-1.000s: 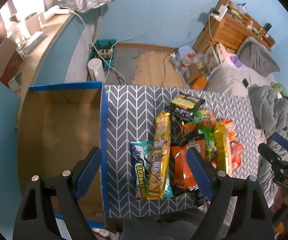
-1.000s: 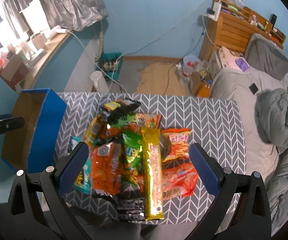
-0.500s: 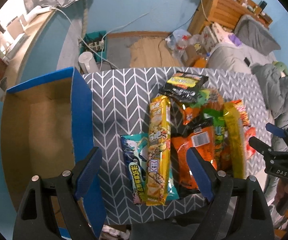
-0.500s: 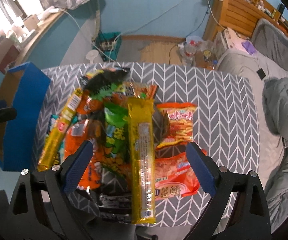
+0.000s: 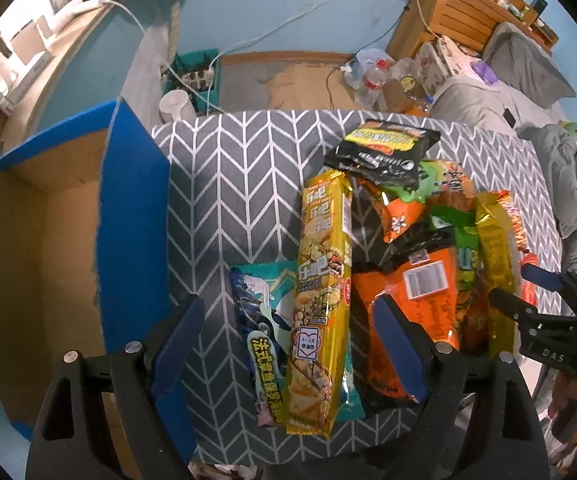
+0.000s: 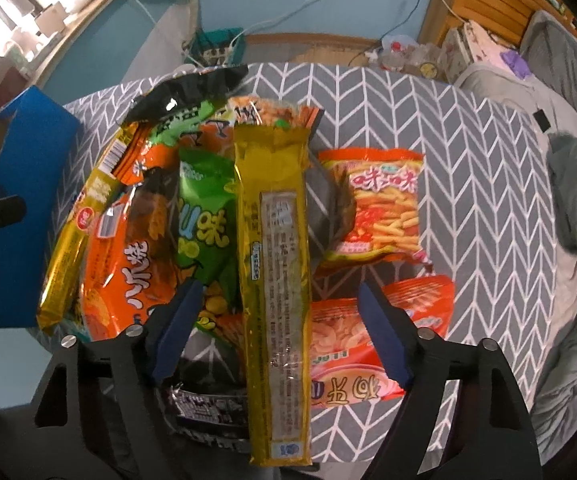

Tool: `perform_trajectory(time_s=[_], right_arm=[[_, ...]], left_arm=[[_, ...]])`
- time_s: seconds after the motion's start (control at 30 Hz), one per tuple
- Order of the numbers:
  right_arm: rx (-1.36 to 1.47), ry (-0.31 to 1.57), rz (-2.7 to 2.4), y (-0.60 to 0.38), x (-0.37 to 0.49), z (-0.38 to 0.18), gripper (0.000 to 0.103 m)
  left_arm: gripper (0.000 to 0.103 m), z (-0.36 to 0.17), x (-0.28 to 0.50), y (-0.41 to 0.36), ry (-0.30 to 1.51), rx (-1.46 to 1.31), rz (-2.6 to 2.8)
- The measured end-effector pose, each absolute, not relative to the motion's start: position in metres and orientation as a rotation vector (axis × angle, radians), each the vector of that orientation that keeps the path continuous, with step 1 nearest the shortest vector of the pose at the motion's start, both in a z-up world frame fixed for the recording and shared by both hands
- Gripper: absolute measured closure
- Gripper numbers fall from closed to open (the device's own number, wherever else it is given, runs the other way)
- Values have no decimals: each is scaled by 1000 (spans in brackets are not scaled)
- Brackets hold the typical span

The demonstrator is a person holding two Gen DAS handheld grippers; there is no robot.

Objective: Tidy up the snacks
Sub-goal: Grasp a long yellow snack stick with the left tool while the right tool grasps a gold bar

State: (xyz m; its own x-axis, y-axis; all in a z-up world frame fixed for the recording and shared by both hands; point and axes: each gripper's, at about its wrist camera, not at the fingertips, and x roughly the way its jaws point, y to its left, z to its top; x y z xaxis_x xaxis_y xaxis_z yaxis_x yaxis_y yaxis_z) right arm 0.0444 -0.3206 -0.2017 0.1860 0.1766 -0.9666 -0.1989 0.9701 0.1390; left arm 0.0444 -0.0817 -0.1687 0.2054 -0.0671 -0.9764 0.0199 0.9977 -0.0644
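Snack pile (image 6: 224, 216) is lying on the chevron-print table (image 6: 468, 184), bags overlapping: long gold pkg (image 6: 276, 280) on top w/ its label side up, green bag (image 6: 204, 216) just left of it, orange bags & a black one at the far end. Right gripper (image 6: 276, 332) is hanging over the gold pkg, jaws closing, pkg between them but pads not touching yet. Left gripper (image 5: 288, 344) is straddling a yellow pkg (image 5: 320, 300) w/ fingers apart. Blue-edged cardboard box (image 5: 128, 216) is sitting open at the table's left.

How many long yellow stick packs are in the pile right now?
2. One long yellow pack lies at the pile's box-side edge, overlapping the teal packet. The other lies on top, mid-pile, between the right gripper fingers. More may be buried.
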Motion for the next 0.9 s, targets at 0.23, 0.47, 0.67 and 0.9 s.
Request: perform_trajectory(time_s=[0.23, 0.47, 0.67, 0.9], right_arm=[[7, 1373, 276, -321, 43, -209, 35], [59, 1406, 284, -322, 50, -220, 56], [52, 1425, 284, -322, 53, -226, 63], [60, 1433, 282, -326, 56, -227, 68]], left_arm=[[15, -190, 49, -94, 1366, 0, -98], [15, -214, 55, -101, 1421, 12, -103], [20, -230, 59, -100, 1463, -12, -74], [57, -240, 62, -103, 1507, -27, -113]])
